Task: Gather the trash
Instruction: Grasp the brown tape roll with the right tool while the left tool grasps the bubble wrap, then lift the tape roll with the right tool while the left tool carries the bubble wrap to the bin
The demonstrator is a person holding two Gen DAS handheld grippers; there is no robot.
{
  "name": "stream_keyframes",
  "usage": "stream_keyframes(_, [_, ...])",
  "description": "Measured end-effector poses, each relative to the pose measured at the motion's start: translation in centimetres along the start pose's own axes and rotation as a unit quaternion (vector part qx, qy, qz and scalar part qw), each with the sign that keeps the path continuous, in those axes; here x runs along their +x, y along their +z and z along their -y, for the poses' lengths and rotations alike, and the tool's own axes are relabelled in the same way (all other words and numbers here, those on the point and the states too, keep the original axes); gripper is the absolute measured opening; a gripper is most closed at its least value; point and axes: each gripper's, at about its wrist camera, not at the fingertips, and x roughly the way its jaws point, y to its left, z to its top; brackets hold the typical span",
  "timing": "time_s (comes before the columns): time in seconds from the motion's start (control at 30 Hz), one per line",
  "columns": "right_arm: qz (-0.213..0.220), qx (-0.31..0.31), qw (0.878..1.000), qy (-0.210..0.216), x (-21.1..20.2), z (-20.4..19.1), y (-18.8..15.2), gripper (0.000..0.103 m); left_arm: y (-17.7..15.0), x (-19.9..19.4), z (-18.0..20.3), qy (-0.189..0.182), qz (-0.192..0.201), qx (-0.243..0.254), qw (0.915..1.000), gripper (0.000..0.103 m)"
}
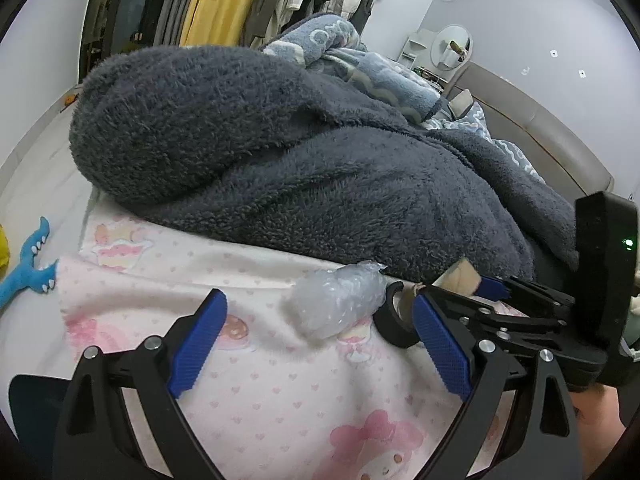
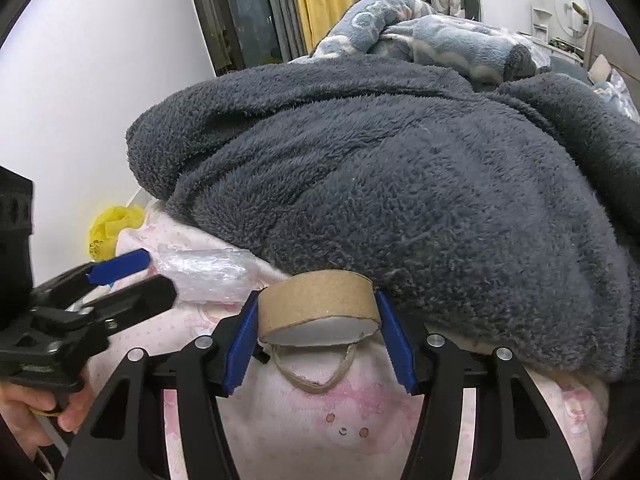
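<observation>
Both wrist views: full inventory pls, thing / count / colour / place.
cardboard tape core: 1, brown, on the pink sheet, between the right claw's pads
bubble wrap wad: 1, clear, on the sheet, left of the core
paper loop: 1, tan, on the sheet under the core
pink sheet: 1, pink, cartoon print, covering the bed
fleece blanket: 1, dark grey, heaped behind the trash
patterned blanket: 1, light blue, behind the grey one
plush toy: 1, blue, off the bed's left edge
plastic bag: 1, yellow, beside the bed, far left
left claw: 1, black, blue pads, open before the wrap
right claw: 1, black, blue pads, closed on the core
</observation>
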Motion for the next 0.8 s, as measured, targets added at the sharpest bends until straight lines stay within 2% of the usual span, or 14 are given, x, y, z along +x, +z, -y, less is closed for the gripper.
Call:
stream_keyframes(0.43, [0.026, -0.006, 1.000, 0.010, -2.3, 1.3, -0.1, 0.058, 0.4, 1.7, 0.3, 0.003, -0.006, -0.010, 0.9999, 0.092])
stream_keyframes(0.63, [0.024, -0.002, 1.000, 0.008, -2.7, 2.2, -0.4, 0.058, 0.8, 3.0, 1.1, 0.011, -0.015, 0.005, 0.9998, 0.077])
stream_keyframes(0.7, [0.022, -0.003, 1.000, 0.005, -2.8, 2.4, -0.5, 0.058, 0.8, 3.5, 1.1, 0.012, -0.025, 0.007, 0.9996, 0.066])
stream_keyframes(0.8, [0.021, -0.004, 1.000, 0.001, -3.1, 2.7, -0.5, 0.058, 0.7, 3.8, 1.0, 0.006, -0.031, 0.007, 0.9995, 0.057])
